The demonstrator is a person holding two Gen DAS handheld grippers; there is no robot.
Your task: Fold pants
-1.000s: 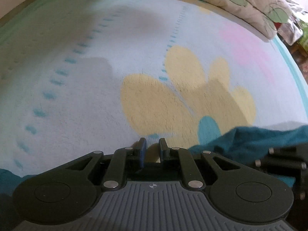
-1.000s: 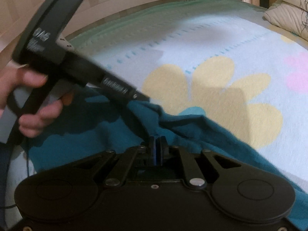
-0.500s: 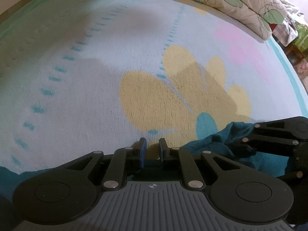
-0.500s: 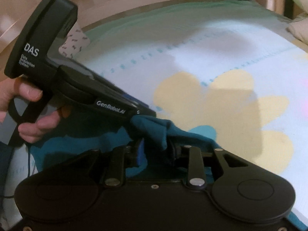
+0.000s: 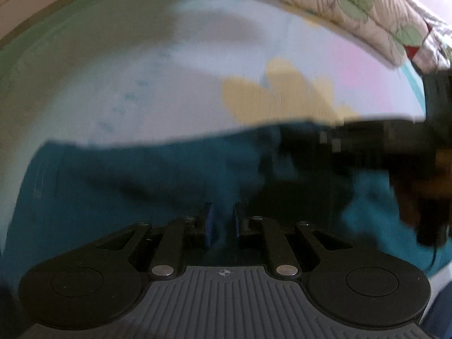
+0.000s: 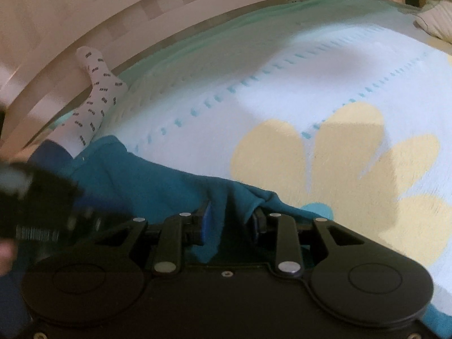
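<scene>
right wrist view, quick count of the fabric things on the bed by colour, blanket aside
teal: 1, the pants, a fold of them between the right gripper fingers
white with dark print: 1, a sock at the bed's edge
cream: 1, a pillow at the far right
total: 3

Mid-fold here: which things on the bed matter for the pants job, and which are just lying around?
For the job:
- teal pants
- right tool, open, with a fold of the pants between its fingers
- left tool, open over the pants

Lying about:
- patterned white sock
- leaf-print pillow
- flower blanket
</scene>
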